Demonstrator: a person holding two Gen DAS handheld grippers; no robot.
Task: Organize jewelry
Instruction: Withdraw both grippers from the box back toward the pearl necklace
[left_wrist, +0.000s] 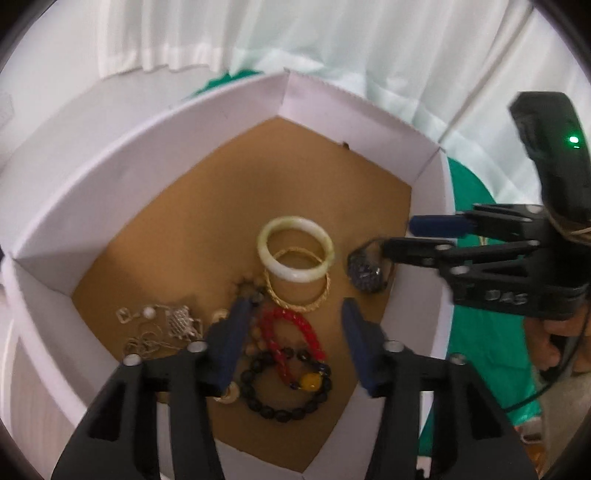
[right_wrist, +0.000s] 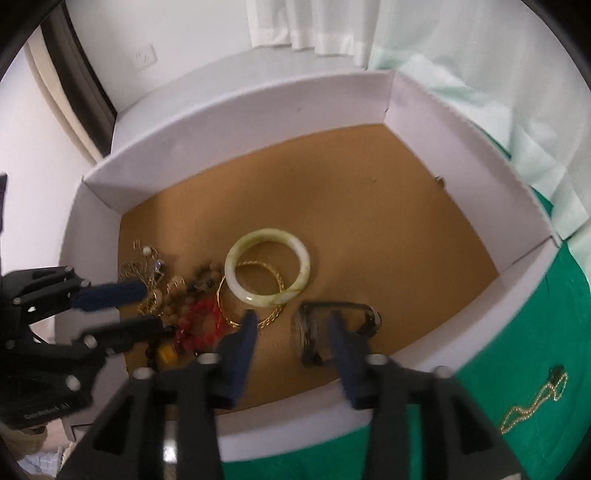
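A white box (left_wrist: 155, 155) with a brown floor holds the jewelry; the box also shows in the right wrist view (right_wrist: 236, 110). Inside lie a pale jade bangle (left_wrist: 295, 254) (right_wrist: 266, 272), a gold bangle (left_wrist: 297, 295) (right_wrist: 255, 295), a red bead bracelet (left_wrist: 291, 332) (right_wrist: 199, 321), a black bead bracelet (left_wrist: 286, 387) and silver chains (left_wrist: 162, 325). My left gripper (left_wrist: 291, 317) is open above the beads. My right gripper (right_wrist: 291, 325) is open over the box's right side, with a dark wristwatch (right_wrist: 332, 328) (left_wrist: 365, 273) right at its fingertips, blurred.
A gold chain necklace (right_wrist: 535, 402) lies on the green cloth (right_wrist: 517, 350) outside the box at right. White curtains (left_wrist: 332, 44) hang behind. A small dark speck (left_wrist: 345, 145) sits at the box's far wall.
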